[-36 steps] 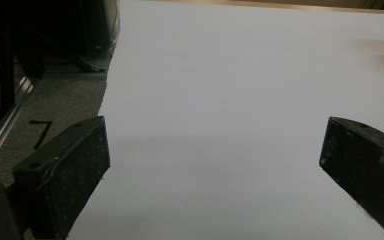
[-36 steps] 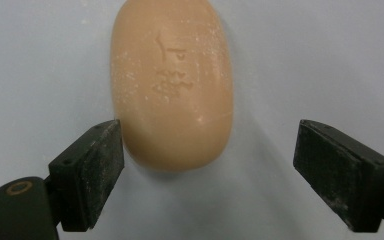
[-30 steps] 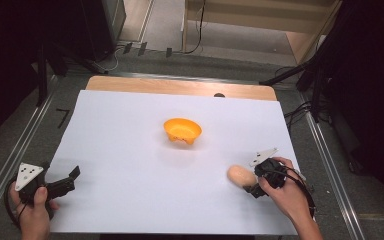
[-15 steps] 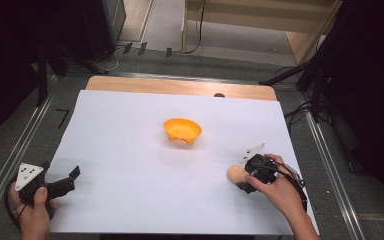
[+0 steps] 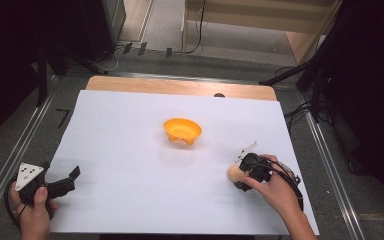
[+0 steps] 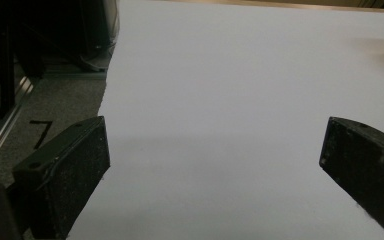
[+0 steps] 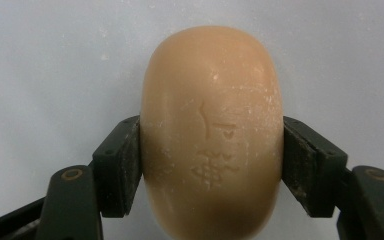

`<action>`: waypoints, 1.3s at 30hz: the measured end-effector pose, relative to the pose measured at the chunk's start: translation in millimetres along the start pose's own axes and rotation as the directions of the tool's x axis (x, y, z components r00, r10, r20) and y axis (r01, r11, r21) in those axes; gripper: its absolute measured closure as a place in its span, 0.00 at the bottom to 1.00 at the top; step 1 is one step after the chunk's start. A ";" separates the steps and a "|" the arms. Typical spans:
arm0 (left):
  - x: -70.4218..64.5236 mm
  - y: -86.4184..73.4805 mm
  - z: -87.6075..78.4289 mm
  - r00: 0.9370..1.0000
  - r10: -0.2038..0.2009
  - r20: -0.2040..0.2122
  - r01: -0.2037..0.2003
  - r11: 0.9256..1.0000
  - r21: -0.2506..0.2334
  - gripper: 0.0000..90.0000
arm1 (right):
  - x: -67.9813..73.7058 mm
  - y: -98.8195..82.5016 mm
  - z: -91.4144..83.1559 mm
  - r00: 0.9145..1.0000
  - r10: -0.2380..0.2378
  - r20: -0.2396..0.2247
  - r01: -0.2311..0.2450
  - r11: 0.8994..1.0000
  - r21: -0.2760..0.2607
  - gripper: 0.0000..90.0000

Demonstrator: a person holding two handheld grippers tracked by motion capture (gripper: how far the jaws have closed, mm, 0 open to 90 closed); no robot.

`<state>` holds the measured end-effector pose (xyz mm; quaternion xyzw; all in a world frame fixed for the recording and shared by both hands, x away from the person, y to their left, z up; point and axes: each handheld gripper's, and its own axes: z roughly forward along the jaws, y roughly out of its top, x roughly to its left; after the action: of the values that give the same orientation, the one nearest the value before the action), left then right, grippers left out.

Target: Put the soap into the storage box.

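Both jaws of right hand-held gripper point(image 7: 212, 165) clamp soap point(image 7: 212, 135).

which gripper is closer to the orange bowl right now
Right. The right gripper, shut on the tan soap bar, sits just below and to the right of the orange bowl in the high view. The left gripper is open, farther off at the sheet's near-left edge.

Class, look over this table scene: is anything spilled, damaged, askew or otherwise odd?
Nothing stands out. The orange bowl sits upright on the white sheet. The right tongs have just closed squarely on the sides of a tan bar of soap, which looks whole apart from faint white specks. The left tongs are open over bare sheet.
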<state>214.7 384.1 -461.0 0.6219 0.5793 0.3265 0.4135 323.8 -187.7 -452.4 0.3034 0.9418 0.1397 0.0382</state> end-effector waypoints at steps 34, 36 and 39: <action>-0.1 -0.1 -0.2 1.000 -0.002 -0.003 0.002 1.000 -0.002 0.01 | -7.4 12.3 -16.3 0.999 -0.025 -0.023 0.025 1.000 -0.015 0.37; -0.1 0.0 -0.1 1.000 -0.001 -0.003 0.001 1.000 -0.002 0.01 | -8.6 14.6 -19.2 0.999 -0.029 -0.020 0.028 0.999 -0.021 0.37; 0.0 0.0 -0.2 1.000 0.000 -0.002 0.000 1.000 -0.002 0.01 | -12.4 19.8 -22.9 0.999 -0.034 -0.027 0.033 0.999 -0.038 0.37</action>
<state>214.6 384.1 -461.0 0.6212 0.5794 0.3278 0.4134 341.4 -185.1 -425.0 0.2849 0.9444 0.1607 0.0332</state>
